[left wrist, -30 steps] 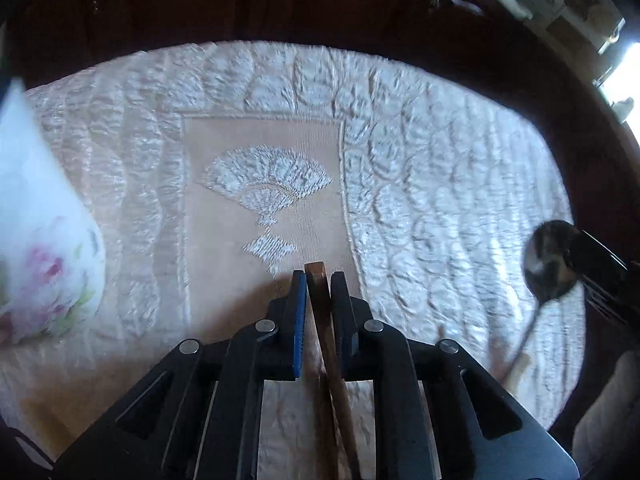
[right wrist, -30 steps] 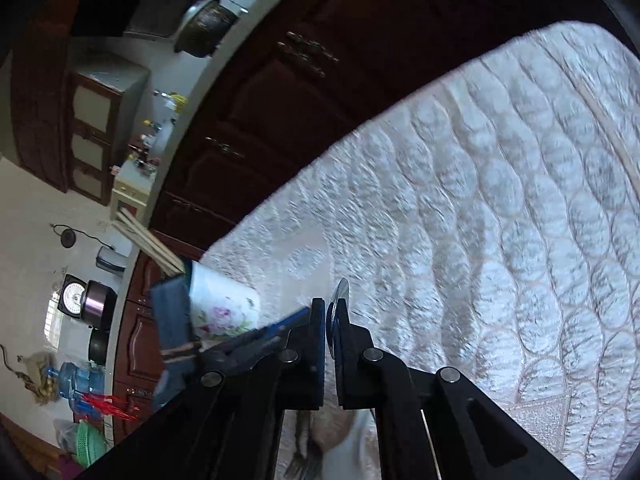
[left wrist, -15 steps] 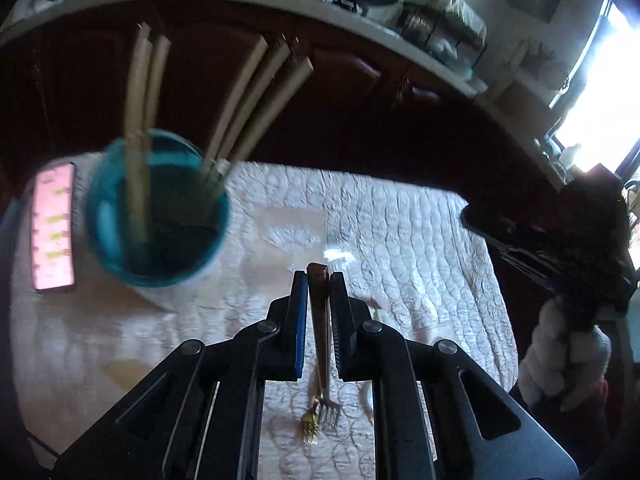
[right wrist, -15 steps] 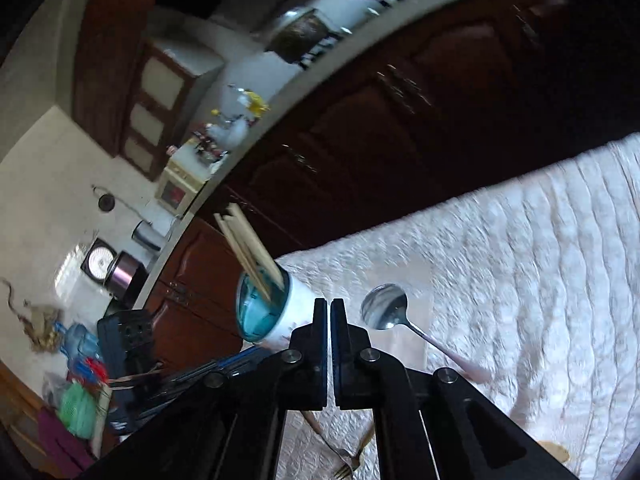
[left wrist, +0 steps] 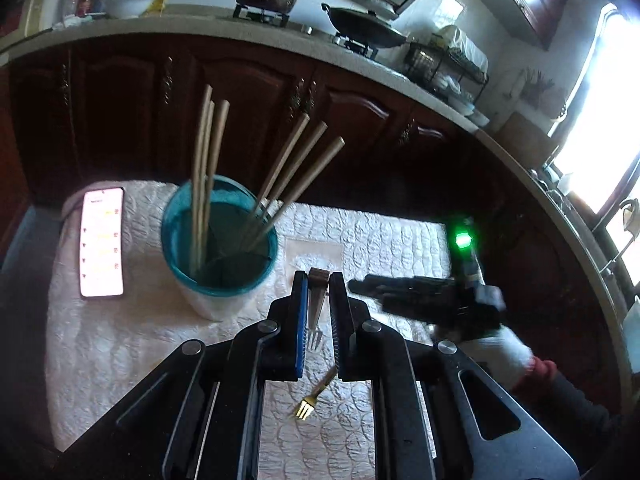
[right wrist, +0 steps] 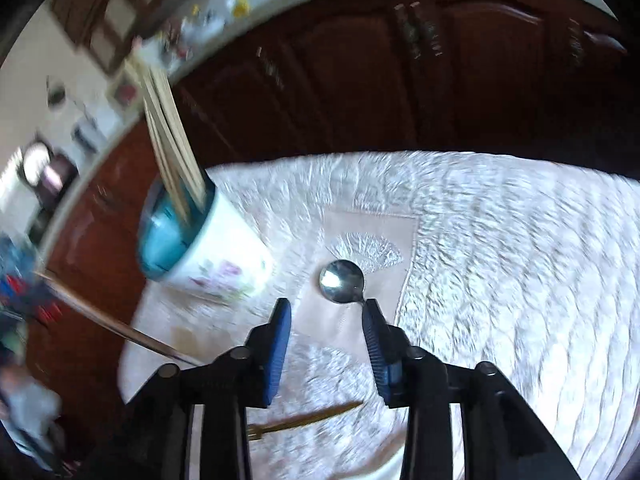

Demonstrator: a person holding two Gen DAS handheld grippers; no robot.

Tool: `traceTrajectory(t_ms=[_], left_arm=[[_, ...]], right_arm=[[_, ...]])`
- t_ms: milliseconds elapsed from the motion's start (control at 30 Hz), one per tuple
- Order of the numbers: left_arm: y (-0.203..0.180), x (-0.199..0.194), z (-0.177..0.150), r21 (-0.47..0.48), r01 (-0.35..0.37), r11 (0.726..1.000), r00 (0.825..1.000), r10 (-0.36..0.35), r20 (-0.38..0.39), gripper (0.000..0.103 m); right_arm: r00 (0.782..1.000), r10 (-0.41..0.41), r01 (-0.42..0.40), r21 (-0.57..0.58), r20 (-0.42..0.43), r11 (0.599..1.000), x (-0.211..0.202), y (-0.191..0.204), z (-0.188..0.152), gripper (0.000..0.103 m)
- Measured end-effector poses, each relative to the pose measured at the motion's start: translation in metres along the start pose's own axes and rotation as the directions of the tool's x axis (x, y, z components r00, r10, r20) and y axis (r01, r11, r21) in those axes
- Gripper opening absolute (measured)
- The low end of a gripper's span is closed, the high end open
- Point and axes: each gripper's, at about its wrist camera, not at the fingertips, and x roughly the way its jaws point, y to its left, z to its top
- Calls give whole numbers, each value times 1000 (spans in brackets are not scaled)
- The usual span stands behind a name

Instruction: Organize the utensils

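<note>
My left gripper [left wrist: 319,280] is shut on a fork [left wrist: 317,304], handle end up between the pads, tines hanging down, held above the table just right of the cup. The white floral cup [left wrist: 219,240] with a teal inside holds several wooden chopsticks [left wrist: 296,168]; it also shows in the right wrist view [right wrist: 212,256]. My right gripper [right wrist: 325,308] is open over the table, and a metal spoon [right wrist: 342,282] lies on the cloth just beyond its right finger. A gold fork [left wrist: 314,398] lies on the cloth below the left gripper; it also shows blurred in the right wrist view [right wrist: 308,420].
A lit phone [left wrist: 102,242] lies at the table's left end. The quilted white tablecloth [right wrist: 500,260] covers the table. Dark wooden cabinets [left wrist: 248,100] stand close behind it. The right gripper and gloved hand [left wrist: 436,300] show at the right in the left wrist view.
My right gripper has opened and the spoon now lies on the cloth. My left gripper has lifted and tilted up with the fork, bringing the cup into view.
</note>
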Motion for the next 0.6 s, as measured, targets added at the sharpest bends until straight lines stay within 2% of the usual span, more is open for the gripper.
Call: traceTrajectory(t_ms=[33,167,233,300,367,433,600], left_arm=[[1,-3,-1,-3,-3,1000,1000,3,5,9],[13,-11,2,-29,-9,1000,1000,9,18,9],[16,-15,2,-33,-10,999,1000,10,20,9],[21,-19,2,-32,-18,999,999,18,27,9],[25,-22,1,-34,-27,999,999,28,30,9],[30,-25,-1,-41,-43,998,998,44,34,9],[37,-27,-2,-48,-63,997,997,65,40,9]], right_arm=[[999,-27,27,-24,-22,999,11,2,1,35],[999,-3,2,-18,-48,1000,35,7,0,35],[996,40,-40,-1,-78,999,40,9,-5,35],[983,130,-129,18,-129,992,42,11,-16,35],[970,168,-167,20,-179,986,38,17,-33,35],[974,129,-129,17,-188,992,31,19,-46,35],[970,126,-88,182,-206,979,25,-5,-73,34]])
